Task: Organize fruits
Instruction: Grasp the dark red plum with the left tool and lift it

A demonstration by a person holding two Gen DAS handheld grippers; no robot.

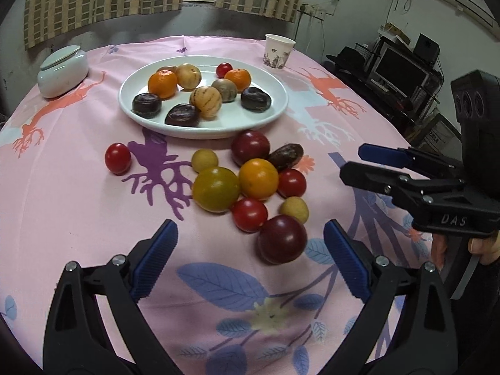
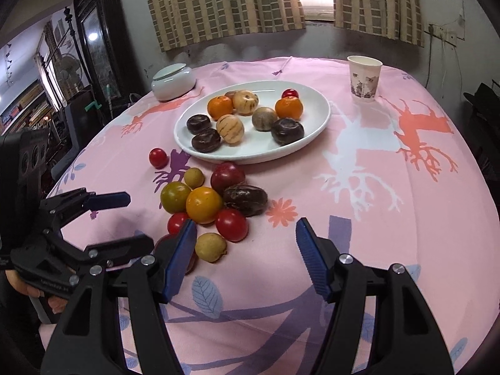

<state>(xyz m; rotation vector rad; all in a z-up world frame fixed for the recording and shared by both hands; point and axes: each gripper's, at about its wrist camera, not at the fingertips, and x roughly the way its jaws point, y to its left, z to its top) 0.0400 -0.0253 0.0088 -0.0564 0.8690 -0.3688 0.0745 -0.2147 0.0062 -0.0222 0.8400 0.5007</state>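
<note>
While both grippers hang over the pink printed tablecloth (image 1: 78, 193), neither holds anything. Left gripper (image 1: 250, 250): jaws wide apart, ribbed blue pads (image 1: 154, 259) on black plastic arms, lower frame of its own view, a smooth dark red plum (image 1: 282, 239) lying between the tips without touching them. Right gripper (image 2: 247, 254): jaws apart too, only cloth between the pads; a small matte tan fruit (image 2: 211, 247) sits just beside its left pad. Loose pile of round fruit at frame centre: glossy red tomatoes (image 1: 249, 214), an orange (image 1: 258, 178), a greenish-yellow fruit (image 1: 215, 189), a wrinkled dark oblong one (image 1: 286, 155). Upper centre, a shallow oval white plate (image 1: 275, 106) holds oranges, striped tan fruits and dark wrinkled ones. Paper cup (image 1: 279, 50) upper right, lidded pale ceramic jar (image 1: 62, 72) upper left.
</note>
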